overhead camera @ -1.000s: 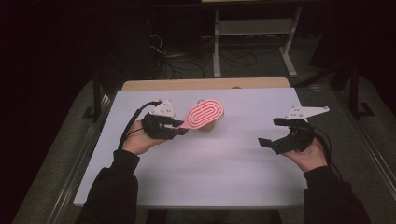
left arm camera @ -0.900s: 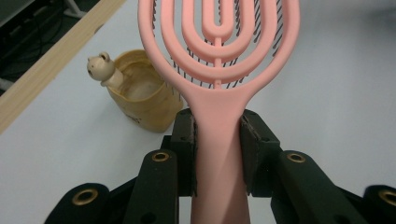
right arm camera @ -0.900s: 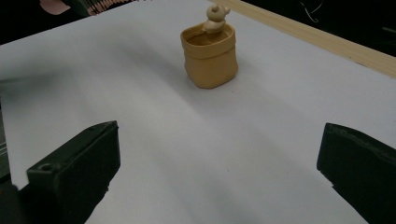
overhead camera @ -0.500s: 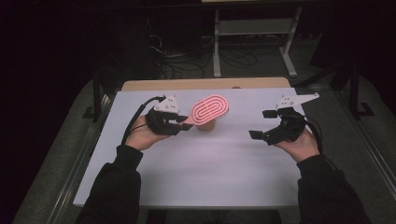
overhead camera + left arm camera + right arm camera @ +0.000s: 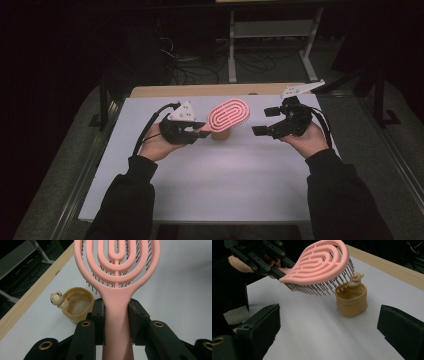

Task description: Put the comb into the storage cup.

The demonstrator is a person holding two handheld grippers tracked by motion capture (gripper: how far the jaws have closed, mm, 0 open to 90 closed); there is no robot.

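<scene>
1. Look at the left tool (image 5: pixel 199 131): clamped on the handle of the pink brush (image 5: pixel 229 114), bristles down, up in the air just over the little tan cup (image 5: pixel 351 301).
2. Look at the right tool (image 5: pixel 266 121): jaws apart, just now closing a little, nothing between them, off to the side of the cup.
3. Probably time to steady the cup, so bring the right tool in low and slow.
4. Slide one jaw to each side of the cup before squeezing.
5. Mind the small bear (image 5: pixel 355 279) on the rim; no bumping it.
6. Squeeze gently, since the cup looks soft and may squash.
7. Keep the cup flat on the white tabletop (image 5: pixel 225 185); no tipping.
8. Hold the brush steady and high enough to keep the bristles off the bear.
</scene>
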